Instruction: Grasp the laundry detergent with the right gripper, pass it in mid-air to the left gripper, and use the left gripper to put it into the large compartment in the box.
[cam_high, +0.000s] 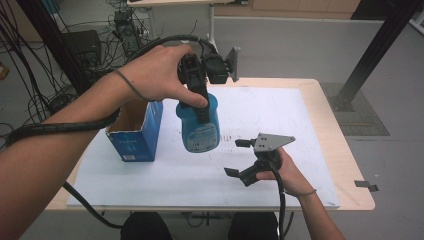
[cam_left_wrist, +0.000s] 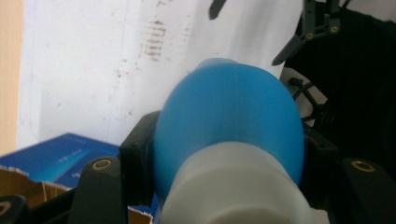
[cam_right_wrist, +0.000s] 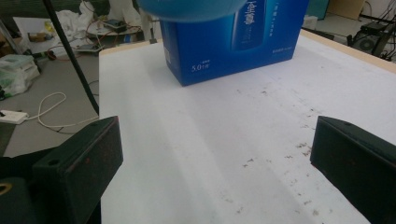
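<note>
A blue bottle (cam_high: 200, 124) hangs in the air over the white mat (cam_high: 280, 115), held near its top by my left gripper (cam_high: 196, 90), which is shut on it. In the left gripper view the bottle (cam_left_wrist: 229, 121) bulges between the two black jaws, with its pale cap end nearest the camera. An open blue carton (cam_high: 136, 131) stands on the mat just left of the bottle. My right gripper (cam_high: 240, 159) is low over the mat at the front right, open, nothing between its wide-set fingers (cam_right_wrist: 79, 163). The bottle's underside (cam_right_wrist: 191, 9) and the carton (cam_right_wrist: 233, 37) lie ahead of it.
The mat covers a light wooden table (cam_high: 350, 165). Faint dark scuffs mark the mat's middle (cam_high: 227, 136). Cables and equipment (cam_high: 90, 45) clutter the floor beyond the far left; a black frame post (cam_high: 370, 55) stands at the far right.
</note>
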